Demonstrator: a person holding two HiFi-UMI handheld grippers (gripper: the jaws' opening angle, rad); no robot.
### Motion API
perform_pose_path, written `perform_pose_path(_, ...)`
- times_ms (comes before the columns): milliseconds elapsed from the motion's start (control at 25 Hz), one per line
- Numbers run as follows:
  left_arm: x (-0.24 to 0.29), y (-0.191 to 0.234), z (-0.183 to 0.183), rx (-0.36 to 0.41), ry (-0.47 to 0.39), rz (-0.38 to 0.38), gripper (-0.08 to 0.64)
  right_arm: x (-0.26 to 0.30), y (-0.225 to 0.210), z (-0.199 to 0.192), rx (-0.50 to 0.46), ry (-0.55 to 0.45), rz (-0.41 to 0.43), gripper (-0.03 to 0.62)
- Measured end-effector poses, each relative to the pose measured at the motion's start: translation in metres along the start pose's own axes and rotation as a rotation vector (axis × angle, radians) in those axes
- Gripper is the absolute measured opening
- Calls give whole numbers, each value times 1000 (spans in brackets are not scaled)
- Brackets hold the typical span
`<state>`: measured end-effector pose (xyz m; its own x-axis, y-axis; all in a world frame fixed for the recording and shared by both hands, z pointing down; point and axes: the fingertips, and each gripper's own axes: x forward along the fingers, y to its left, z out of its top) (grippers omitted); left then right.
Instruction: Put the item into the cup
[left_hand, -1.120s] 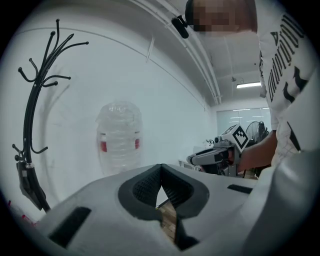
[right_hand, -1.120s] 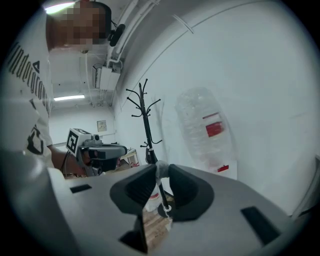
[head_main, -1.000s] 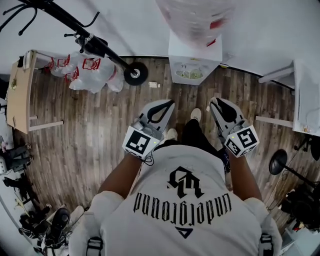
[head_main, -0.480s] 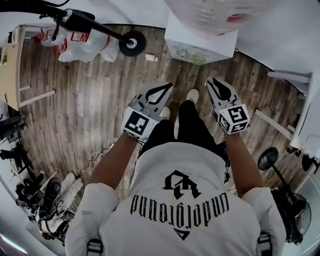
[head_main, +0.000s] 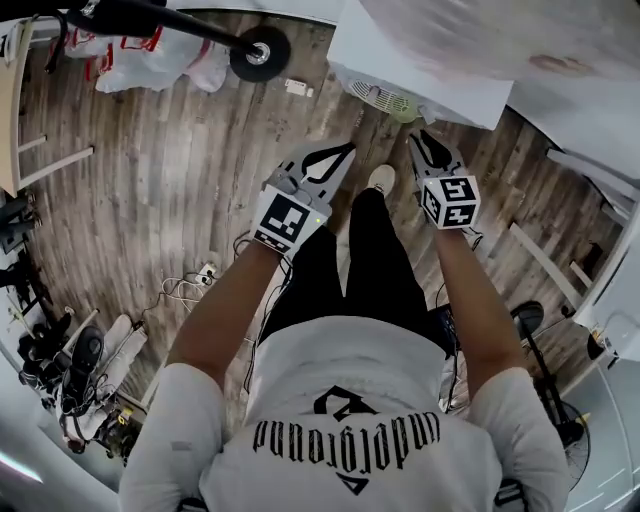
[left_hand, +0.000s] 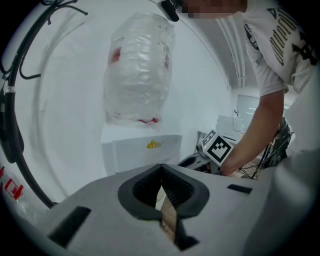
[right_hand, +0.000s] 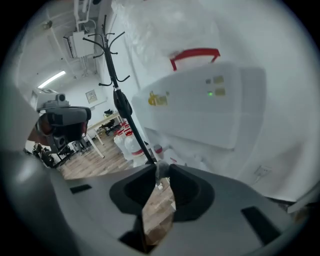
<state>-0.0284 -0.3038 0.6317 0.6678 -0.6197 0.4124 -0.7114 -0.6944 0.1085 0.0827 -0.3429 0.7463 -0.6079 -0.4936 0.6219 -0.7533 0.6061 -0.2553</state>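
Grippers held ahead, ready, facing the white boxy water dispenser (head_main: 430, 80).
Left gripper (head_main: 348, 150) fingers meet, empty; right gripper (head_main: 422, 136) fingers nearly meet at a grey speck (right_hand: 159, 171), grip uncertain.

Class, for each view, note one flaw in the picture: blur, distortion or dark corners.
Head view: the bottle at the top is smeared. Left gripper view: black corners, straight edges bowed. Right gripper view: black corners, the dispenser blurred.
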Motion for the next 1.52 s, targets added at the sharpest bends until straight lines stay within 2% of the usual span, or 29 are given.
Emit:
perform_pose_path(200, 31, 13, -49, -13, 65, -3, 8, 46, -20, -37, 64, 49, -56, 94)
perform_pose_path(400, 53, 22, -73, -42, 76, 12, 8, 79, -39, -63, 109, 72, -99, 95)
perform_pose_path(560, 68, 25, -98, -42, 120, -4, 8, 97, -57, -80, 148, 99, -132, 97)
perform_pose_path(920, 77, 26, -91, -24, 110, -13, 9, 115, -67, -91, 155, 147, -155, 109)
perform_pose_path(1200, 72, 24, -91, -41, 103, -10, 9, 115, -66, -90, 150, 159, -155, 209)
perform_pose_path(1520, 58, 12, -79, -40, 93, -20, 9, 95, -53, -82, 151, 142, -154, 221)
